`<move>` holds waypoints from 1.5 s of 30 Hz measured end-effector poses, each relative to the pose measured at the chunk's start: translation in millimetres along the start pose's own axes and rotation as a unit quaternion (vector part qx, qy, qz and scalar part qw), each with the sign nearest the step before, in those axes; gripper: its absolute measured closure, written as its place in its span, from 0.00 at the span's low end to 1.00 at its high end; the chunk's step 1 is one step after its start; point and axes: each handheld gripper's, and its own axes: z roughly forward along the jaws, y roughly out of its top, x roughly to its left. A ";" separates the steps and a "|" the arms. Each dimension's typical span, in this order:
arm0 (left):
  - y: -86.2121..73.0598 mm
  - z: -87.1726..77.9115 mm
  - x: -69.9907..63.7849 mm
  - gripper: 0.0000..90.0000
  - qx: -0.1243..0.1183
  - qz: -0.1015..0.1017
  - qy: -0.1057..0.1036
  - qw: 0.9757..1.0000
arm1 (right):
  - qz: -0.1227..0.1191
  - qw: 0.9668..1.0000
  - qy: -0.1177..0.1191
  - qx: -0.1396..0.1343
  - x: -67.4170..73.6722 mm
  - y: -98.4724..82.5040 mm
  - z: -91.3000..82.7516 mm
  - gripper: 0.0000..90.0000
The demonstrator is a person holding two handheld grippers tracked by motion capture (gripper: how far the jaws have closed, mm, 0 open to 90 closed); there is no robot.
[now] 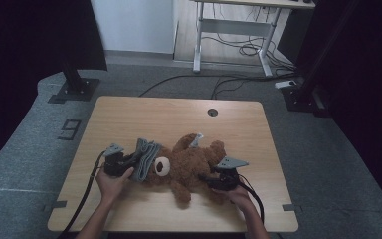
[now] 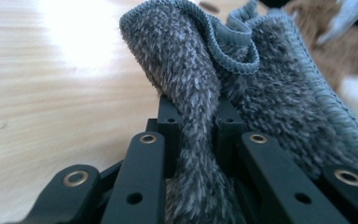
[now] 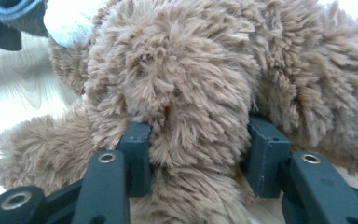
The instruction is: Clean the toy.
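Two grippers, both clamped: cloth and bear in hand.
The right gripper (image 1: 218, 180) grips the teddy bear's (image 1: 189, 167) plush limb; the left gripper (image 1: 129, 163) pinches the grey cloth (image 1: 145, 159) bunched against its head, mid-table (image 1: 129, 119). Dressing looks barely begun.

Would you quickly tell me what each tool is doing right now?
Left tool: shut on the grey towel.
Right tool: shut on the teddy bear.
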 end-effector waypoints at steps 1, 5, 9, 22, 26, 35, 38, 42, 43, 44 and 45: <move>-3.4 0.1 1.5 0.86 0.012 0.001 0.004 1.000 | 0.000 1.000 0.000 0.000 0.1 -0.1 0.0 0.57; -20.4 5.3 8.3 0.86 0.054 -0.010 0.002 0.998 | 0.001 1.000 0.000 0.001 -0.1 -0.3 -0.5 0.57; -10.1 -3.5 7.5 0.86 0.029 -0.012 -0.003 0.999 | 0.001 1.000 0.002 0.001 -1.0 -0.8 -0.9 0.57; 75.5 14.2 -56.6 0.85 -0.016 0.060 -0.059 0.996 | 0.000 1.000 0.001 0.000 -0.8 -1.2 -1.2 0.57; 82.7 38.7 -62.6 0.85 0.020 0.069 -0.045 0.996 | 0.001 1.000 0.001 -0.001 -0.8 -1.2 -1.3 0.56; 53.9 44.5 -63.9 0.87 0.044 0.083 -0.038 0.995 | -0.020 1.000 0.001 0.012 5.8 6.2 -6.5 0.47; 43.6 38.0 -63.2 0.87 0.030 0.078 -0.048 0.995 | -0.032 0.999 0.003 0.007 9.9 16.2 -20.4 0.46; 31.4 30.6 -65.2 0.88 0.010 0.075 -0.057 0.996 | -0.013 0.999 -0.024 -0.046 8.7 32.9 -45.5 0.41; 28.7 28.6 -66.6 0.88 0.005 0.076 -0.057 0.995 | -0.009 0.998 -0.034 -0.056 7.4 36.3 -50.0 0.39; 26.4 26.6 -68.0 0.88 0.002 0.079 -0.057 0.995 | -0.003 0.997 -0.043 -0.064 5.6 39.4 -53.7 0.36; 24.2 24.7 -69.6 0.88 -0.001 0.082 -0.056 0.995 | 0.002 0.996 -0.051 -0.070 3.2 41.8 -56.8 0.34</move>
